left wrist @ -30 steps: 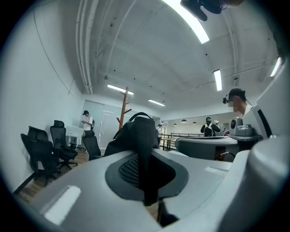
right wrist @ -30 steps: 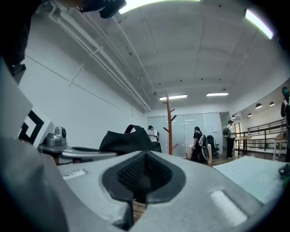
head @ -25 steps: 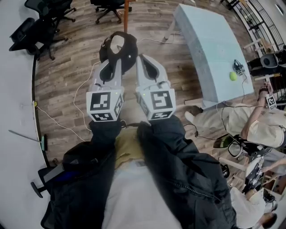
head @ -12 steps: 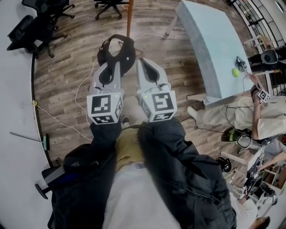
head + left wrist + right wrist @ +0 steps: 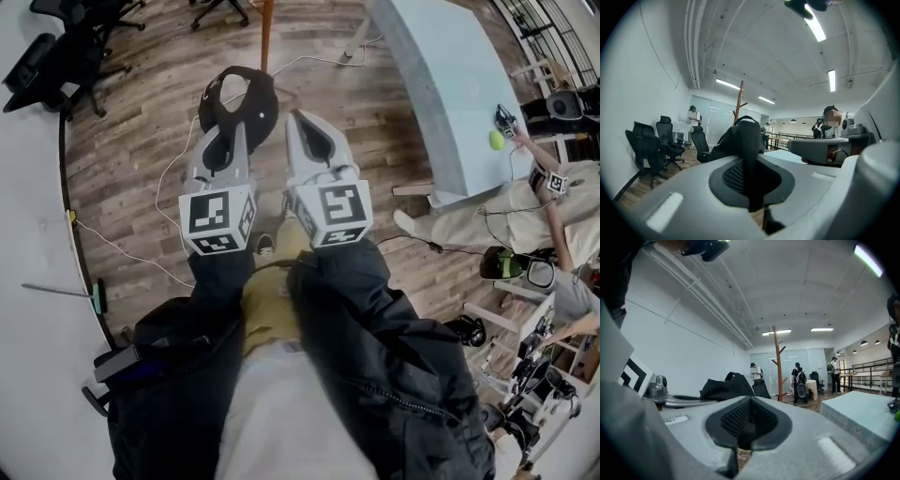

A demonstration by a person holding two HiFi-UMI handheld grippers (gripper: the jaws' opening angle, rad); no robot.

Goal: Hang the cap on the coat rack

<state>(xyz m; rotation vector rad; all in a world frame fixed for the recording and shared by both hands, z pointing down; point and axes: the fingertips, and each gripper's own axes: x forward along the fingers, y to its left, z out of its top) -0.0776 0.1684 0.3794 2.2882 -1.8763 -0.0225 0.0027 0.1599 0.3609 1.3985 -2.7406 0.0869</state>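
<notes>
The black cap point(image 5: 240, 97) hangs from the tip of my left gripper point(image 5: 243, 129), whose jaws are shut on its edge. In the left gripper view the cap point(image 5: 746, 138) rises from between the closed pads and hides part of the room. The brown wooden coat rack point(image 5: 266, 34) stands just beyond the cap; its pole and pegs show as coat rack point(image 5: 739, 101) and coat rack point(image 5: 777, 363). My right gripper point(image 5: 298, 118) is held beside the left one, shut with nothing in it. From it the cap point(image 5: 725, 387) appears to the left.
A pale blue table point(image 5: 431, 84) stands at the right with a green ball point(image 5: 495, 140) on it. Black office chairs point(image 5: 56, 66) stand at the far left. White cables point(image 5: 169, 187) trail across the wooden floor. People point(image 5: 525, 216) sit at the right; others stand near the rack.
Both grippers and the cap have shifted slightly forward and left, towards the coat rack pole. The left gripper's hold on the cap is unchanged.
</notes>
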